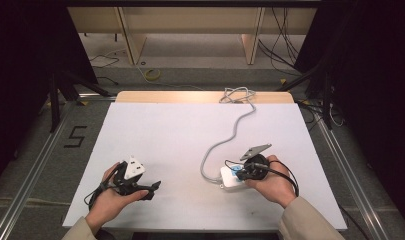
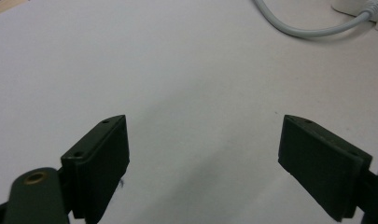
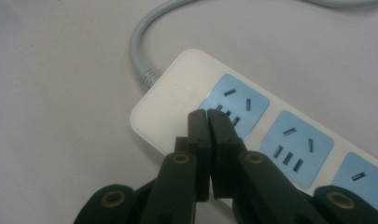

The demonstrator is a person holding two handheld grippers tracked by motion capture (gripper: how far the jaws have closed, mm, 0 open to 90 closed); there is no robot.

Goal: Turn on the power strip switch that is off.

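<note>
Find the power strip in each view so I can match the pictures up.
High view: power strip, lower right of the table, partly under the right gripper.
Left gripper view: its corner at the top right edge, beyond the open jaws.
Right gripper view: centre to right, blue sockets up, closed jaws over its near end.
Shared landmark: the grey cord leaving the strip's end.

At the lower left of the high view we held our black two-jaw left gripper (image 1: 149,190) with jaws spread wide, pointing right. At lower right, our black two-jaw right gripper (image 3: 208,122) had its jaws pressed together, our right hand (image 1: 272,182) wrapped around it.
</note>
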